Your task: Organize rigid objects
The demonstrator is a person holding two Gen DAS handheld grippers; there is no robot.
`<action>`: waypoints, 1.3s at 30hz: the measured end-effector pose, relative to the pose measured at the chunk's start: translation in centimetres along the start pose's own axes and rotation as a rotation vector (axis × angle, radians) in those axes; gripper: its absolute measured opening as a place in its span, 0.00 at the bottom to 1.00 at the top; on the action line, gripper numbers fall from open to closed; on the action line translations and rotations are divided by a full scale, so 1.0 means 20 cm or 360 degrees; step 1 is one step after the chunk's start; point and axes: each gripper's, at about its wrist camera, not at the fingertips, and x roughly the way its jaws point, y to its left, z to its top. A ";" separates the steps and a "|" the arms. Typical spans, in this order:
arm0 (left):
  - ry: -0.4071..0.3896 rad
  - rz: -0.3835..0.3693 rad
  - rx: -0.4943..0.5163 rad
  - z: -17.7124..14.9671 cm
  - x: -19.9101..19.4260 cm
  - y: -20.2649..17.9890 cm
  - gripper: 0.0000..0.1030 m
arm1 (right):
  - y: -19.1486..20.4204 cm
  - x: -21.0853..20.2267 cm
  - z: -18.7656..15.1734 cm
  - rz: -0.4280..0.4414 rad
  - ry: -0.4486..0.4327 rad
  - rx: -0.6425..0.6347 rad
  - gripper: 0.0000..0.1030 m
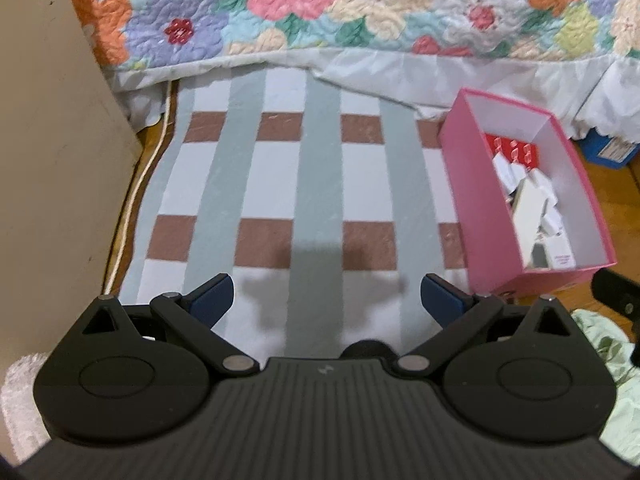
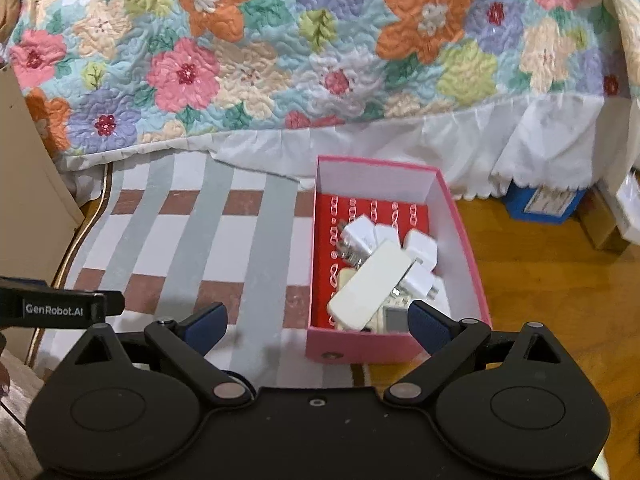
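Left wrist: left gripper (image 1: pixel 326 300) and right gripper (image 2: pixel 318 324) hover level, fingers apart.

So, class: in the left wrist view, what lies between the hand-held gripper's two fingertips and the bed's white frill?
Only the checked mat lies between the left hand-held gripper and the frill; the pink box sits off to the right, as the left wrist view shows.

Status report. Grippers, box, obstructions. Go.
Left gripper open, empty, over mat. Right gripper open, empty, at pink box. Chargers piled inside box. Nothing in the way.
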 end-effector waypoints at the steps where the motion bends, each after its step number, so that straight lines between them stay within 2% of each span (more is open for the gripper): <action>1: 0.0013 0.0010 0.0004 0.00 0.00 0.01 0.98 | -0.01 0.01 0.00 -0.0001 0.0015 0.0017 0.96; 7: 0.0104 0.0055 -0.0016 0.00 0.04 0.03 0.98 | -0.04 0.04 -0.01 0.0008 0.0083 0.0090 0.96; 17: 0.0086 0.0105 0.0055 0.01 0.04 0.03 0.98 | -0.05 0.04 -0.02 -0.0013 0.0096 0.0091 0.96; 21: 0.0070 0.0130 0.0113 0.01 0.04 0.02 0.98 | -0.07 0.03 -0.01 0.0000 0.0103 0.0163 0.96; 24: 0.0070 0.0126 0.0112 0.01 0.04 0.02 0.98 | -0.09 0.04 -0.01 0.0005 0.0118 0.0211 0.96; 39: 0.0109 0.0172 0.0067 -0.01 0.07 0.07 0.98 | -0.11 0.05 -0.02 -0.0047 0.0142 0.0183 0.96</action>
